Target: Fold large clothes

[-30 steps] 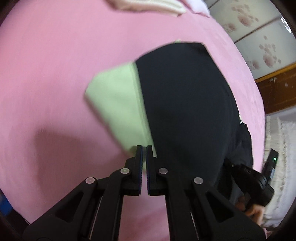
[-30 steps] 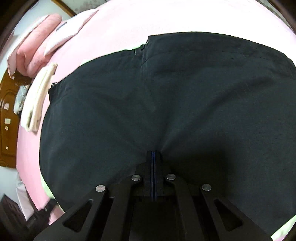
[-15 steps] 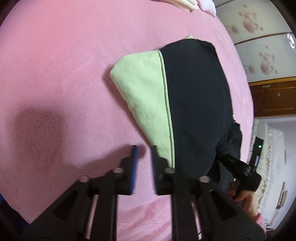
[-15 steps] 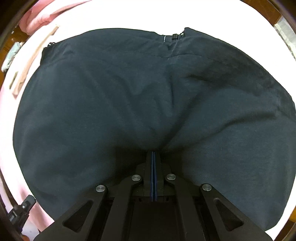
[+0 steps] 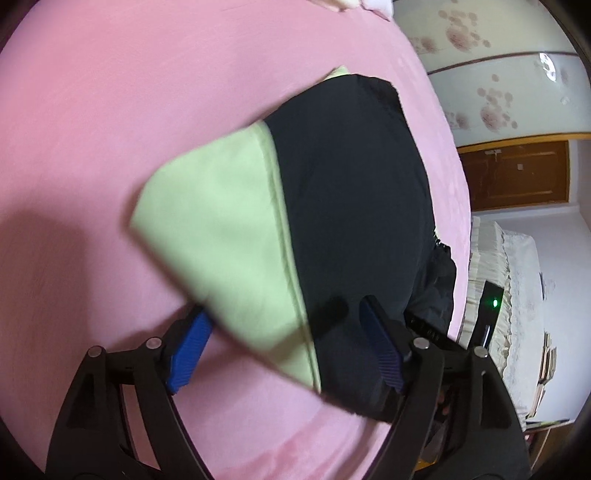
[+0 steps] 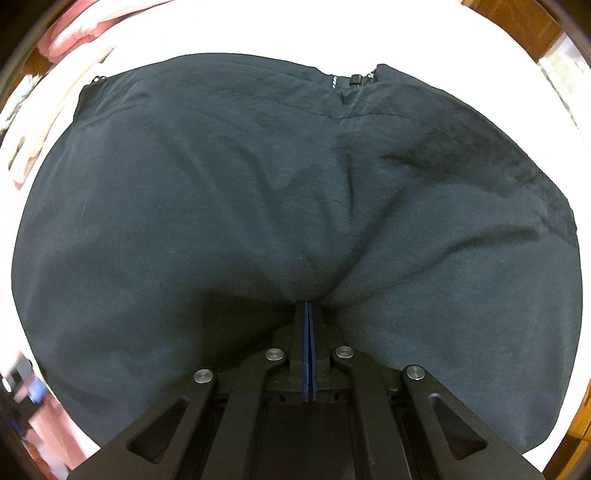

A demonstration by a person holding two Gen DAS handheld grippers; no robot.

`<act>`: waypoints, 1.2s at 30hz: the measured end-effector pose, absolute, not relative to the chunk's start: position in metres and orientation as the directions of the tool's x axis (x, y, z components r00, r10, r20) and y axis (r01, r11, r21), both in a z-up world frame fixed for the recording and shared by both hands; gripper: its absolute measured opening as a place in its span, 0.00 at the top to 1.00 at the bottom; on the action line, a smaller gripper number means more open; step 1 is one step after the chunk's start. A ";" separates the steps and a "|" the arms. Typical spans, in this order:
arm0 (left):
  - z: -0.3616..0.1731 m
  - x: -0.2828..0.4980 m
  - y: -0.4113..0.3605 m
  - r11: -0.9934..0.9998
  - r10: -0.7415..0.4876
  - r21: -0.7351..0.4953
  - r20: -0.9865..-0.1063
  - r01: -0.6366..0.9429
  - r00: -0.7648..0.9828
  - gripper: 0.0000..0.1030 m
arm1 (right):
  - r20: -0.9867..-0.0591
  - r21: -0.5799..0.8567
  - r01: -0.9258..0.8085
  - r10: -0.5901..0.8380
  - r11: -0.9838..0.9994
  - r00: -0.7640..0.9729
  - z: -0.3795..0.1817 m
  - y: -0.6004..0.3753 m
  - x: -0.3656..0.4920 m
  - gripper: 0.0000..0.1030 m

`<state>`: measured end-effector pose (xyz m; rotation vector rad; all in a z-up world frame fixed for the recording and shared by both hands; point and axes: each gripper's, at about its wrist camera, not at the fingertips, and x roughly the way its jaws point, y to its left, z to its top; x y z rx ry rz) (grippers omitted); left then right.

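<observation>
1. Clearly soft and limp: one dark garment (image 5: pixel 354 206) with a pale green panel (image 5: pixel 221 229), spread on the pink bed cover (image 5: pixel 110 129) and partly folded.
2. Likely light to lift but prone to sag and slide out of a fold; best taken at an edge or corner through all layers, not mid-panel.
3. Left gripper (image 5: pixel 284 347): jaws spread wide, blue pads (image 5: pixel 190 341) on either side of the near corner where green meets dark, holding nothing; touching the cloth or just above it, hard to tell through the blur.
4. Right gripper (image 6: pixel 307 314): jaws pressed together with dark fabric bunched and puckering at the tips, so judged pinched on the garment.
5. Zipper pull (image 6: pixel 355 79) showing at the far edge in the right wrist view.
6. Count: one garment, two grippers, one bed cover; some pale bedding (image 5: pixel 369 3) at the far end, number unclear.
7. Risk: slack cloth dragging when only one side is gripped.
</observation>
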<state>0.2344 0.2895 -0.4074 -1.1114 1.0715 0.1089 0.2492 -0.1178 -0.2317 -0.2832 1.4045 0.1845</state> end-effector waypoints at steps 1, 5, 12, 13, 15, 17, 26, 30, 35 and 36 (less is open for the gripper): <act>-0.409 0.241 0.292 0.497 -0.416 -0.677 -0.735 -0.543 0.536 0.24 | -0.984 -0.096 -0.300 -0.046 0.949 0.172 -0.234 -0.115 0.248 0.99; -0.416 0.265 0.295 0.523 -0.441 -0.694 -0.717 -0.495 0.539 0.22 | -0.978 -0.107 -0.282 -0.051 0.953 0.201 -0.232 -0.110 0.243 0.99; -0.421 0.278 0.297 0.507 -0.410 -0.700 -0.710 -0.504 0.573 0.22 | -0.973 -0.085 -0.262 -0.024 0.961 0.228 -0.230 -0.108 0.236 0.99; -0.420 0.278 0.299 0.496 -0.398 -0.699 -0.711 -0.516 0.580 0.23 | -0.972 -0.084 -0.262 -0.021 0.961 0.232 -0.232 -0.108 0.236 0.99; -0.421 0.275 0.303 0.446 -0.362 -0.699 -0.712 -0.559 0.602 0.31 | -0.971 -0.080 -0.262 -0.015 0.962 0.239 -0.232 -0.109 0.234 0.99; -0.420 0.273 0.305 0.404 -0.329 -0.698 -0.714 -0.592 0.618 0.41 | -0.971 -0.067 -0.255 -0.004 0.964 0.241 -0.237 -0.111 0.233 0.99; -0.361 0.282 0.272 0.610 -0.135 -0.618 -0.698 -0.496 0.703 0.80 | -0.966 -0.046 -0.268 0.025 0.962 0.256 -0.232 -0.123 0.226 0.99; -0.328 0.288 0.255 0.651 -0.108 -0.608 -0.666 -0.454 0.738 0.84 | -0.966 -0.010 -0.277 0.062 0.961 0.253 -0.230 -0.132 0.222 0.99; -0.274 0.285 0.216 0.738 -0.102 -0.591 -0.575 -0.326 0.812 0.89 | -0.964 0.033 -0.307 0.112 0.951 0.243 -0.228 -0.150 0.219 0.99; -0.263 0.284 0.206 0.758 -0.104 -0.578 -0.563 -0.301 0.820 0.89 | -0.963 0.050 -0.311 0.129 0.949 0.236 -0.227 -0.154 0.219 0.99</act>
